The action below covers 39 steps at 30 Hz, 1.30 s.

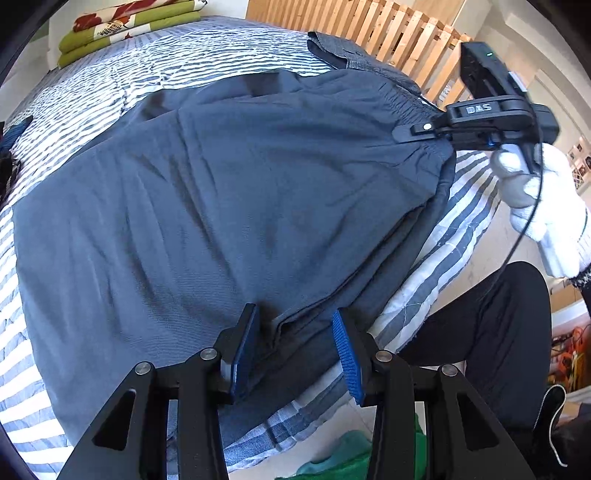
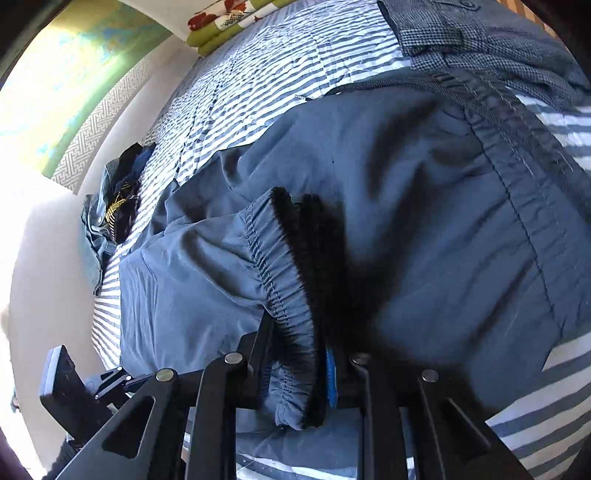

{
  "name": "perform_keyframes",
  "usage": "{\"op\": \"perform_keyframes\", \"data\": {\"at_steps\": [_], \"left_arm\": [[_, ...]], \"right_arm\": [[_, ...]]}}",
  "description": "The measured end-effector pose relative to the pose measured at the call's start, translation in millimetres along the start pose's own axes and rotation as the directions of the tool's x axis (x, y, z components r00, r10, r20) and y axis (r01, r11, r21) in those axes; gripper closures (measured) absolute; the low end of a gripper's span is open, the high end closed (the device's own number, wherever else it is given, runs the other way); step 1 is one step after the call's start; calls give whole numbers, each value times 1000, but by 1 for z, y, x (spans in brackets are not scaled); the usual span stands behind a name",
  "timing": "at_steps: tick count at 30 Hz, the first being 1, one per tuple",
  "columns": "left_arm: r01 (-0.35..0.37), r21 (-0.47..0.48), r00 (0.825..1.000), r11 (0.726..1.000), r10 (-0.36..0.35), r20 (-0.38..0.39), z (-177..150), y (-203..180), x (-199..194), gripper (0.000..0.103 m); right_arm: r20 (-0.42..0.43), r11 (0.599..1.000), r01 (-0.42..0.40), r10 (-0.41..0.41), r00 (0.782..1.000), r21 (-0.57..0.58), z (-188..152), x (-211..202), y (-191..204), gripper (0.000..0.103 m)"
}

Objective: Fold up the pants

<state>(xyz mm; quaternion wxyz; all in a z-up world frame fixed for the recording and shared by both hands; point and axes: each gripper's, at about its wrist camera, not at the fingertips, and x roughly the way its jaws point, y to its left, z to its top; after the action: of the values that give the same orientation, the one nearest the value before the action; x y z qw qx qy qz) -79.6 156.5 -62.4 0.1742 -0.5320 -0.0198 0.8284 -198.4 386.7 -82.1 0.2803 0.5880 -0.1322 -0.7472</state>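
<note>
The dark blue, thin pants lie spread on the striped blue-and-white bed cover. The right gripper pinches a stretchy cuff. The left gripper is half open around the near folded edge, not squeezing it. If only the right one lifts, the near side may slide and the fold could go crooked.

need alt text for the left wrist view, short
Dark blue pants lie spread on a striped blue and white bedspread, seen from the left hand-held gripper, whose open jaws straddle a folded edge of the fabric. At the right, a white-gloved hand holds the right hand-held gripper at the elastic waistband. Folded green floral bedding lies behind.
</note>
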Motion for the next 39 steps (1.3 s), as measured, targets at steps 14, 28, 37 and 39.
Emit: {"op": "perform_keyframes", "data": {"at_steps": [14,28,37,39], "left_arm": [[48,-74,996,996,-42,84,-5,22,-62,58],[-3,-156,1000,988,6,20,-17,73,-39,58],[-19,-77,1000,997,18,-12,-43,58,-36,58],[-11,-57,1000,998,11,-10,-49,53,-41,58]], "right_arm": [[209,942,254,-209,955,-220,6,-84,61,92],[177,868,489,-470,865,-87,35,-68,-21,92],[170,838,534,-513,841,-112,44,-69,-20,81],[204,851,523,-502,840,-58,43,-86,-22,75]]}}
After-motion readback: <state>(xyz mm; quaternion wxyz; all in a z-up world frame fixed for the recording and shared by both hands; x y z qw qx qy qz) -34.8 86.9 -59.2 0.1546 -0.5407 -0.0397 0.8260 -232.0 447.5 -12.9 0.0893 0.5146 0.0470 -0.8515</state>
